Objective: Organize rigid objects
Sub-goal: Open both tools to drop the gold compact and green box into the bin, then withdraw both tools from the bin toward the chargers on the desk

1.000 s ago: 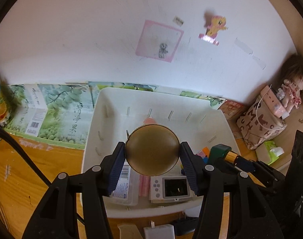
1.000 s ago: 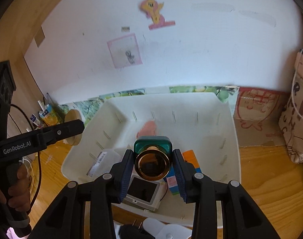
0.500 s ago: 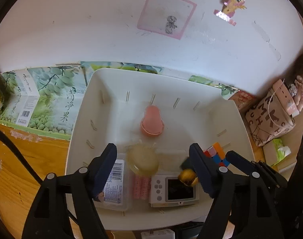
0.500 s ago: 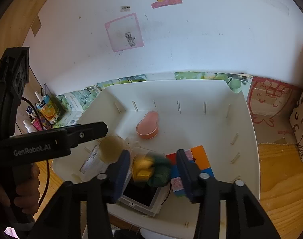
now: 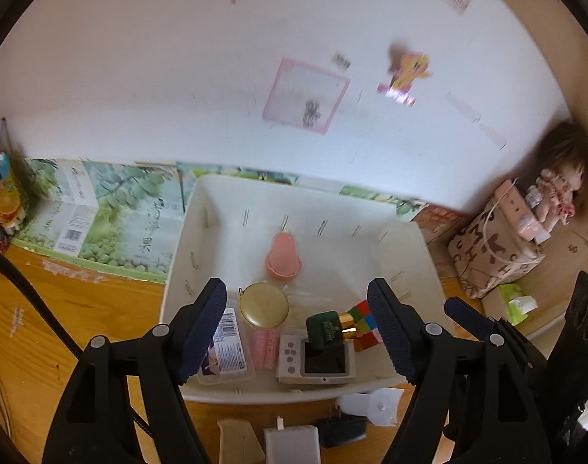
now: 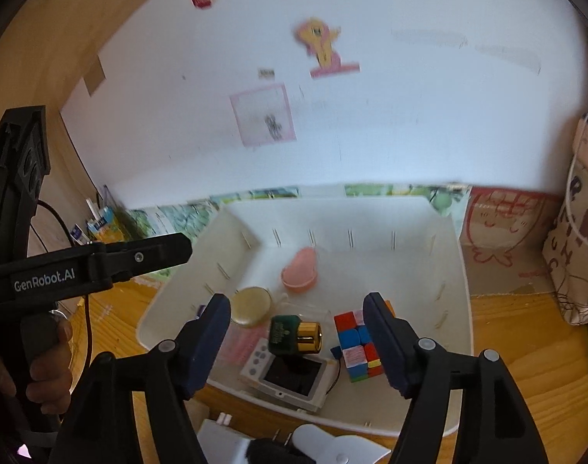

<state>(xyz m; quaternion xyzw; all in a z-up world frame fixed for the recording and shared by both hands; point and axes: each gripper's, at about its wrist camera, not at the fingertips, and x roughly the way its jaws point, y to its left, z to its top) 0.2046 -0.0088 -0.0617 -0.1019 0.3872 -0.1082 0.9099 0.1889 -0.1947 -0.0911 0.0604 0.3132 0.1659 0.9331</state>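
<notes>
A white bin [image 5: 201,208] [image 6: 454,255] stands on the wooden desk against the wall. In it lie a round gold tin [image 5: 264,304] [image 6: 251,305], a green and gold bottle [image 5: 329,328] [image 6: 294,334] on a white handheld console [image 5: 313,359] [image 6: 286,373], a colour cube [image 5: 365,319] [image 6: 358,344], a pink egg-shaped case [image 5: 282,257] [image 6: 301,268] and a clear packet [image 5: 226,348]. My left gripper [image 5: 298,332] is open and empty above the bin's near edge. My right gripper [image 6: 298,344] is open and empty above the bottle.
Green printed cartons [image 5: 93,224] line the wall to the left of the bin. A patterned bag [image 5: 491,247] [image 6: 576,255] and a doll [image 5: 557,189] stand at the right. A white charger [image 5: 292,444] and a white fan-shaped item [image 5: 371,404] [image 6: 340,446] lie before the bin.
Both grippers opened. The gold tin dropped from the left one and the green and gold bottle from the right one into the bin. Both grippers then drew back a little.
</notes>
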